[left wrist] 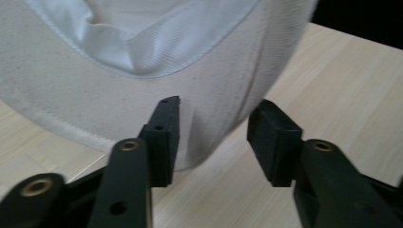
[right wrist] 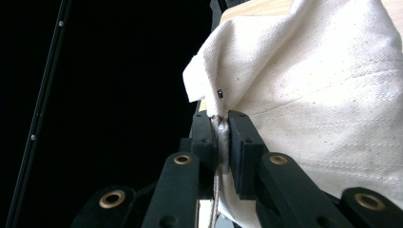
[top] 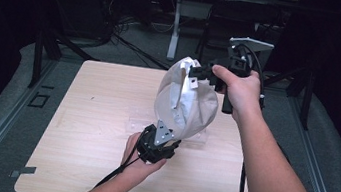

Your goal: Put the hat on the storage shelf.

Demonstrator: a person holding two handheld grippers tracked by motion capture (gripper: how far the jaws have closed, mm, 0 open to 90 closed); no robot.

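An off-white cloth cap (top: 185, 103) hangs above the middle of the wooden table (top: 95, 115). My right gripper (top: 197, 73) holds it up from the top, jaws shut on a fold of its edge (right wrist: 222, 121). The cap's fabric (right wrist: 323, 95) fills the right side of the right gripper view. Below the cap, my left gripper (top: 170, 144) is open. In the left gripper view the cap's lower rim (left wrist: 95, 95) lies just past and partly between the spread jaws (left wrist: 216, 114), and nothing is clamped.
A clear plastic stand (top: 198, 138) sits on the table under the cap. Beyond the far edge are a dark chair (top: 240, 15), a white desk leg (top: 175, 26) and cables on the floor. Bare tabletop stretches to the left.
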